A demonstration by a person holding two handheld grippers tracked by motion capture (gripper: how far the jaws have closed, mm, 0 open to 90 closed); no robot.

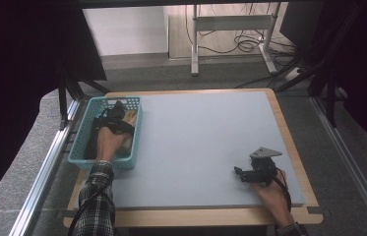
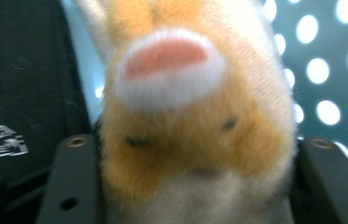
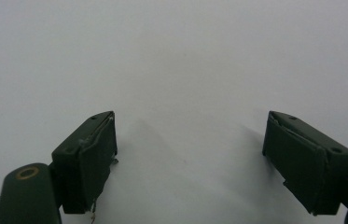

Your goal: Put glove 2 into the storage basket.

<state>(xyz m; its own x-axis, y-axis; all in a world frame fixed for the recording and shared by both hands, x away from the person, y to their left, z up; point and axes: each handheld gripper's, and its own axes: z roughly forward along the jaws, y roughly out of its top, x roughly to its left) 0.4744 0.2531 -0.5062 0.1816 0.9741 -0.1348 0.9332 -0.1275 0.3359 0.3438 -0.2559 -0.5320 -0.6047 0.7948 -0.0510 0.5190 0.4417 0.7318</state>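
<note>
1. The left tool sits inside the teal basket at the counter's left edge.
2. A tan-and-white plush toy lies in the basket between the left tool's jaws; whether the pads press on it cannot be told.
3. The right tool rests on the counter near the right front corner, jaws spread apart with nothing between them.
</note>
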